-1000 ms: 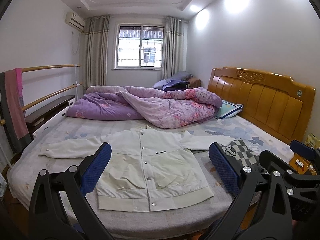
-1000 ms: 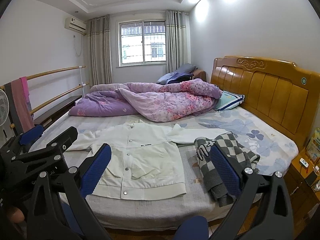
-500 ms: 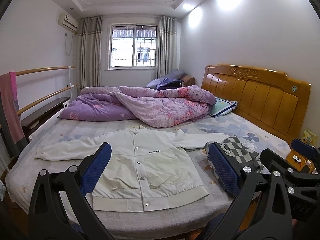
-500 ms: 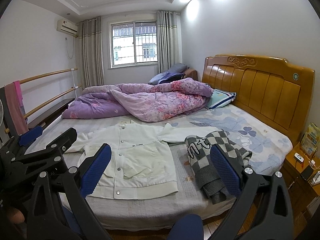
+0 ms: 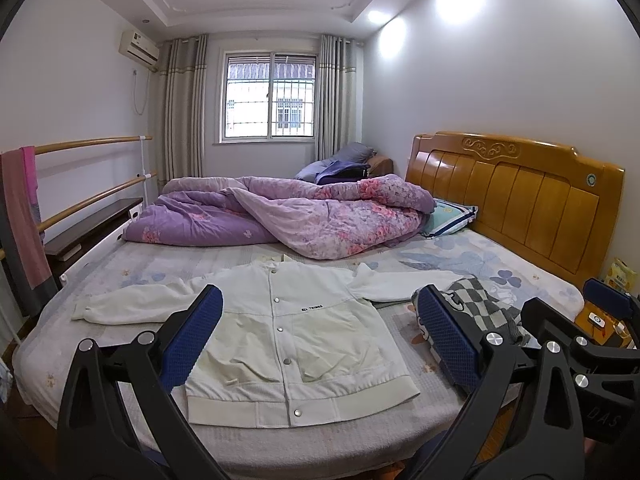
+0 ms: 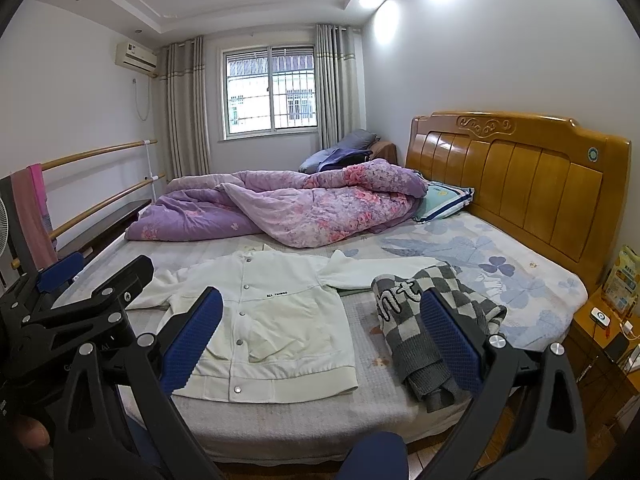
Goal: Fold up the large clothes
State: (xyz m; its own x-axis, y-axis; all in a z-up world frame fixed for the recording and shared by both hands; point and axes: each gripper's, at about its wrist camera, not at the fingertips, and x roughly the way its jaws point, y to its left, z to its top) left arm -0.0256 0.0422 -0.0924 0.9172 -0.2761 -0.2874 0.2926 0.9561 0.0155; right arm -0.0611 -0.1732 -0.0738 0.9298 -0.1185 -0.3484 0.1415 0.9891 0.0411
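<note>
A white snap-button jacket [image 5: 296, 332] lies flat and face up on the bed, sleeves spread out to both sides; it also shows in the right wrist view [image 6: 272, 312]. A folded grey-and-white checkered sweater [image 6: 432, 320] lies to its right, over the end of the right sleeve, and shows in the left wrist view [image 5: 480, 308]. My left gripper [image 5: 316, 336] is open and empty, held above the near bed edge in front of the jacket. My right gripper [image 6: 320, 336] is open and empty, between jacket and sweater. Each gripper shows at the edge of the other's view.
A rumpled purple floral quilt [image 5: 280, 216] fills the back of the bed [image 5: 120, 272]. A wooden headboard [image 5: 520, 196] stands at right, with a nightstand [image 6: 600, 344] holding small items. A rail with a hanging pink cloth [image 5: 24, 216] runs along the left.
Both grippers have drifted slightly, so the bed and jacket have shifted a little in both views. Both stay open and empty. The clothes have not moved.
</note>
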